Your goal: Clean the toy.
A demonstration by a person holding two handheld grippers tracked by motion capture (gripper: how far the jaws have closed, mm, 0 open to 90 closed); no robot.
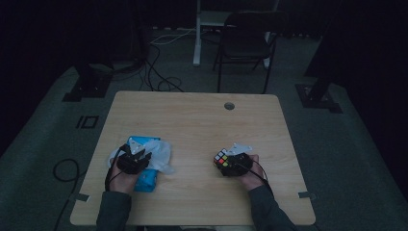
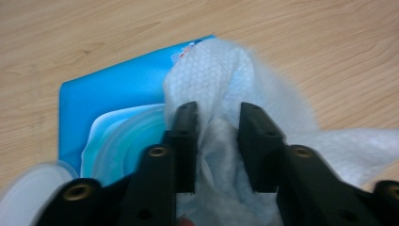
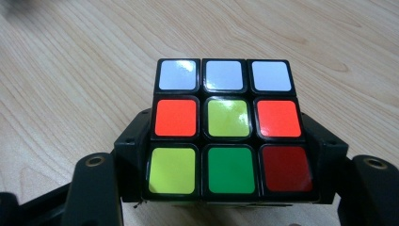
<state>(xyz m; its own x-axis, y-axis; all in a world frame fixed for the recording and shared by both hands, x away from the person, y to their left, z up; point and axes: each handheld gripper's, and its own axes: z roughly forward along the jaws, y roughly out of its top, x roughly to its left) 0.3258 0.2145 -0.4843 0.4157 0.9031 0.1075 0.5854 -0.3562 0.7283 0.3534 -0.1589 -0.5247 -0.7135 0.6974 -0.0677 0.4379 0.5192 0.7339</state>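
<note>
Lower right, the right gripper (image 1: 230,162) clamps a scrambled cube (image 3: 227,127). Lower left, the left gripper (image 1: 136,160) pinches a white wipe (image 2: 221,80) from the blue pack (image 2: 113,89).

Far half of table (image 1: 192,115): bare wood, open to passage from either side.
Cable hole (image 1: 229,106): set flush near the far edge, no hindrance.
Centre strip: free between wipe (image 1: 161,153) and puzzle cube (image 1: 222,160).
Left front: blocked by blue wipes pack (image 1: 144,179) and loose wipe, left gripper (image 1: 137,156) over them.
Right front: cube within right gripper (image 1: 230,161); clear wood beyond.
</note>
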